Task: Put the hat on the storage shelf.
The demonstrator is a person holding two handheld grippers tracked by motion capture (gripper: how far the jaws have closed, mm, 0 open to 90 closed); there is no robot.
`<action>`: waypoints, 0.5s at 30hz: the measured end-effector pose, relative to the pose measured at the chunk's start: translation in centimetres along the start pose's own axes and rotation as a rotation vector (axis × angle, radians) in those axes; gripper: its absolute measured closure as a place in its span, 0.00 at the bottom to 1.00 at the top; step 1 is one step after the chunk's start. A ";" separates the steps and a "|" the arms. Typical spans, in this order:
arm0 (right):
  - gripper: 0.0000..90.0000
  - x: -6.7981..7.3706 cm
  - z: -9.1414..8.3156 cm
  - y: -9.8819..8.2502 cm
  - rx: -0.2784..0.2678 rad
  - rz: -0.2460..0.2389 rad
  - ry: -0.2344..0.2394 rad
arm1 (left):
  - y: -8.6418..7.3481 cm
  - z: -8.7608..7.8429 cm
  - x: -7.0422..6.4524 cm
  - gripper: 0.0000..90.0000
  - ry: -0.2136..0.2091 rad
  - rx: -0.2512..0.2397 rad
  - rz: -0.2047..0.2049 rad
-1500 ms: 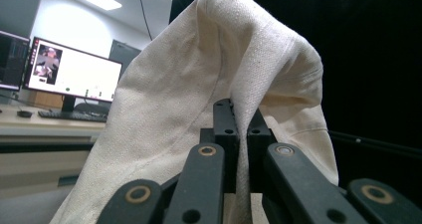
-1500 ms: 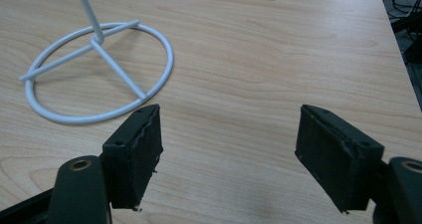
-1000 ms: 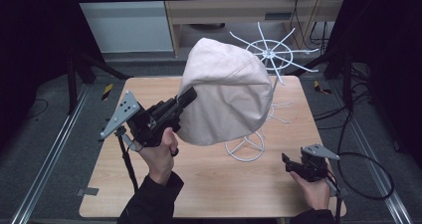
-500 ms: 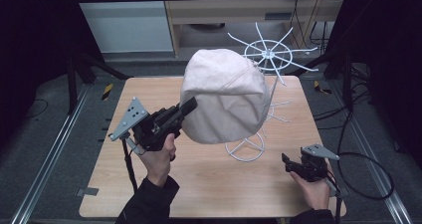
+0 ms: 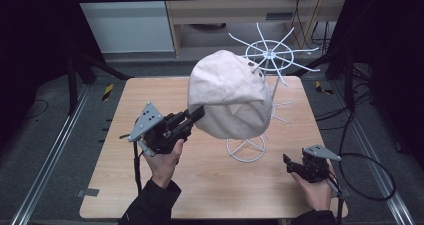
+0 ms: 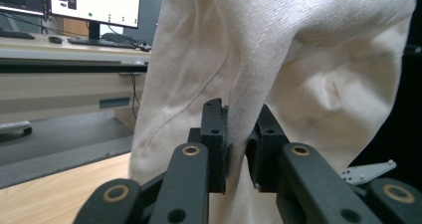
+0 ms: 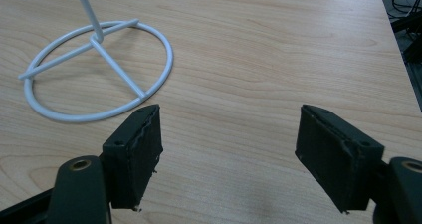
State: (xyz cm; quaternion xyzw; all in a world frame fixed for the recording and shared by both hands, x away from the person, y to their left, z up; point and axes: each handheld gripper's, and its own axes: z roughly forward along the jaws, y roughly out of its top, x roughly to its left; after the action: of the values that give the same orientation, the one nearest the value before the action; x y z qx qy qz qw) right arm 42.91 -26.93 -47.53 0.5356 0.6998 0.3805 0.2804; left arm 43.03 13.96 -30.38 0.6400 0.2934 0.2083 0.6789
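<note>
A cream cloth hat (image 5: 230,95) hangs in the air over the table, in front of a white wire stand (image 5: 270,52). My left gripper (image 5: 197,114) is shut on the hat's lower left edge; in the left gripper view a fold of the cloth (image 6: 259,59) is pinched between the jaws. The stand's round base (image 5: 246,149) rests on the wooden table (image 5: 150,185) and also appears as a white ring (image 7: 99,74) in the right gripper view. My right gripper (image 5: 290,164) is held low at the table's front right, open, with nothing between its fingers (image 7: 137,152).
The stand's spoked top ring reaches up behind the hat. Black frame legs (image 5: 80,70) flank the table on the left and right. A cable (image 5: 370,175) loops off the right gripper. A desk with a monitor (image 6: 94,5) lies beyond.
My left gripper has moved right and slightly down with the hat, which swung toward the stand's pole. The right gripper stayed put.
</note>
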 end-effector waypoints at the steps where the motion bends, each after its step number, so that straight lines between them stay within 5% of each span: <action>1: 0.29 0.0 0.0 0.0 0.000 -0.001 0.001 | -0.1 0.1 0.0 0.86 0.003 0.004 0.003; 7: 0.29 0.0 0.0 0.0 0.001 -0.001 0.001 | -0.5 0.4 0.0 0.76 0.001 0.032 0.006; 15: 0.29 0.0 0.0 0.0 0.000 -0.001 0.001 | -1.0 -0.5 0.1 0.54 0.055 0.046 0.039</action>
State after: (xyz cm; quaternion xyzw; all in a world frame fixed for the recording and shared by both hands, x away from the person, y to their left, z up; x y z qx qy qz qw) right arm 42.91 -26.93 -47.55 0.5351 0.7002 0.3804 0.2803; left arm 42.72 14.32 -31.43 0.6550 0.3042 0.2324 0.6515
